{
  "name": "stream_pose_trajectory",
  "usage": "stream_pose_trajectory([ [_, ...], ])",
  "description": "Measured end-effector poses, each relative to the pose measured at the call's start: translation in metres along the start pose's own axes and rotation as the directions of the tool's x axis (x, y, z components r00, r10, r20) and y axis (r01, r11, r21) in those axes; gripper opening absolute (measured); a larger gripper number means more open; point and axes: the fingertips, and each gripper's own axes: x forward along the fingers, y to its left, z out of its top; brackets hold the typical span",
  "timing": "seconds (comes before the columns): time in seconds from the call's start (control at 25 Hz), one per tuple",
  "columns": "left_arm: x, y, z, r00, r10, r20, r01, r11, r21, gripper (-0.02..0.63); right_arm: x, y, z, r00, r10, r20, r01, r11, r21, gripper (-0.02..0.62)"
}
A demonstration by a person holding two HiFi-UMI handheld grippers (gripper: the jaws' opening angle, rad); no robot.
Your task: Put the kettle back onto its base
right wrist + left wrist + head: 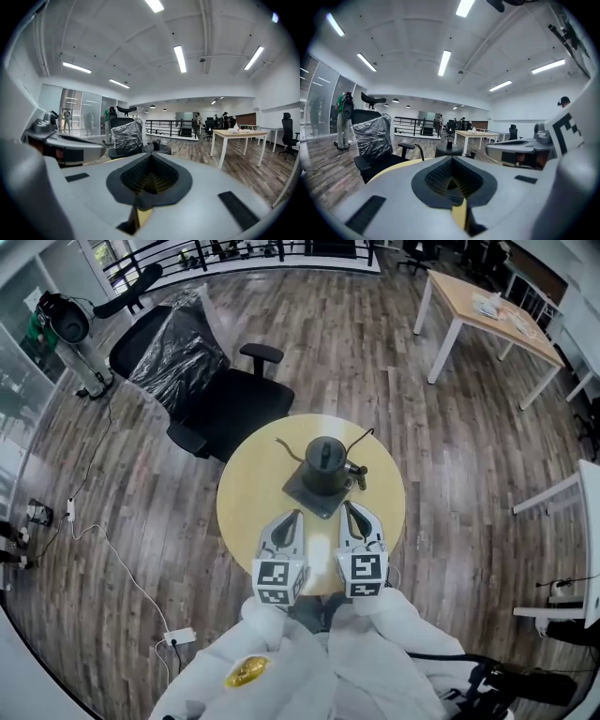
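A dark grey kettle [324, 465] stands upright on its dark square base [307, 499] in the middle of the round yellow table [246, 493]. Its thin spout points left and its handle is on the right. My left gripper [293, 516] and right gripper [348, 506] lie side by side at the table's near edge, just short of the base, both shut on nothing. From the left gripper view the kettle's lid [448, 149] shows just over the shut left gripper [451, 159]. It also rises as the kettle [157, 146] beyond the shut right gripper [151, 157].
A black office chair [202, 381] with a plastic-wrapped back stands behind the table on the left. A wooden desk [487, 320] is at the far right, a white table [591, 521] at the right edge. Cables and a power strip [178, 637] lie on the floor to the left.
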Motion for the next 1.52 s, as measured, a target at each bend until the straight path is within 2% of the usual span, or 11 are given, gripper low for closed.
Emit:
stream_pose_trajectory([
  [0.16,-0.002,-0.021,0.006,1.0,-0.019,0.005,0.019,1.0,0.017,0.0,-0.01,-0.004,0.002,0.999,0.05,-0.001,-0.05,0.999,0.004,0.012],
  [0.36,-0.016,-0.023,0.015,0.999,-0.013,0.032,0.015,0.998,-0.054,0.0,-0.021,-0.004,0.002,0.999,0.045,0.004,-0.045,0.999,0.02,0.012],
  [0.52,-0.032,-0.032,0.011,0.998,-0.057,0.027,0.058,0.998,-0.032,0.0,-0.037,0.004,-0.003,0.999,0.046,-0.007,-0.045,0.999,0.03,0.012],
  [0.68,-0.059,-0.038,0.012,0.994,-0.103,0.041,0.103,0.995,-0.003,0.0,-0.053,0.018,-0.002,1.0,0.01,0.01,-0.011,0.999,0.036,0.012],
  [0.84,-0.088,-0.032,-0.002,0.993,-0.116,0.024,0.117,0.993,-0.031,-0.001,-0.066,0.041,-0.006,1.0,-0.019,0.009,0.018,0.998,0.052,0.012],
  [0.96,-0.102,-0.032,-0.007,0.991,-0.133,0.018,0.133,0.991,-0.028,0.0,-0.077,0.057,-0.004,1.0,-0.016,0.014,0.016,1.0,0.023,0.012],
  [1.28,-0.134,-0.05,-0.001,0.979,-0.197,0.046,0.197,0.98,-0.001,-0.001,-0.115,0.072,0.009,0.996,-0.077,0.051,0.076,0.997,0.017,0.012],
  [1.52,-0.152,-0.06,-0.001,0.981,-0.185,0.06,0.186,0.982,-0.028,0.0,-0.141,0.084,0.009,0.996,-0.073,0.049,0.073,0.997,0.005,0.012],
])
